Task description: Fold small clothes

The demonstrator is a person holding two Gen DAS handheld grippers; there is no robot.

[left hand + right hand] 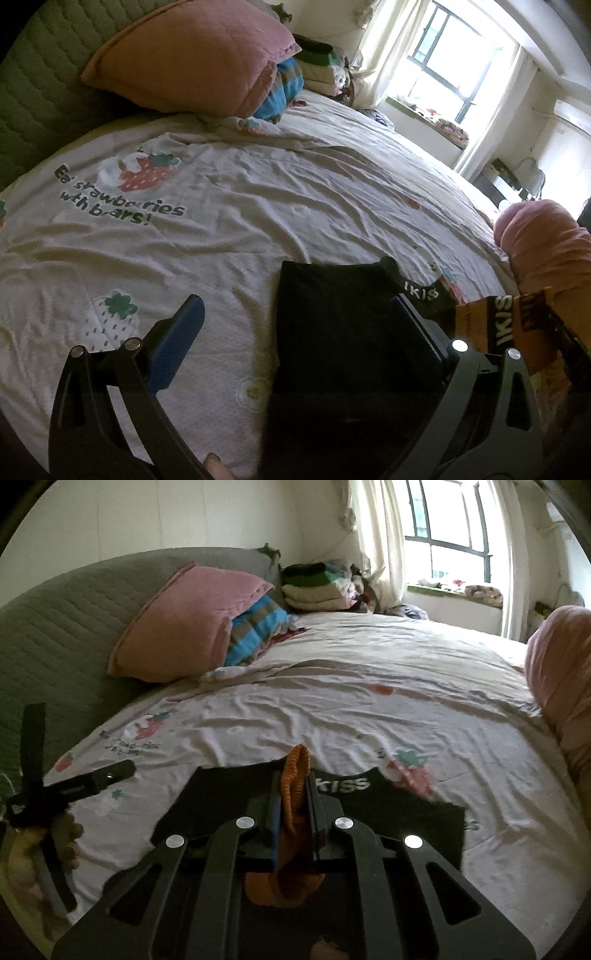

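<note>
**Orange knit pinched, black piece waiting flat: how I'd play this fold**

Orange ribbed fabric [295, 812] is clamped tight between the fingers of the right gripper [293, 794], bunched up and sticking out past the tips, with more of it drooping behind the pads. That grip looks solid, so no need to re-grab.

Right under it the black garment [229, 801] lies flat on the bed [369, 709], white "KISS" lettering on its band showing at the far edge. From the left side, an orange-and-black band [502, 325] with the same sort of lettering hangs at the right edge, so my guess is it's all one small piece with the orange end lifted.

The left gripper [291, 321] has its fingers wide apart, straddling the black cloth and holding nothing.

How I'd do it: carry the pinched edge low and straight across so the fold lands square, and use the open left fingers to pin the flat part so it doesn't drag over that wrinkly strawberry sheet [155, 173]. Don't lift high, or the whole piece comes up.

Further back a pink pillow [184, 624] sits well clear.
</note>
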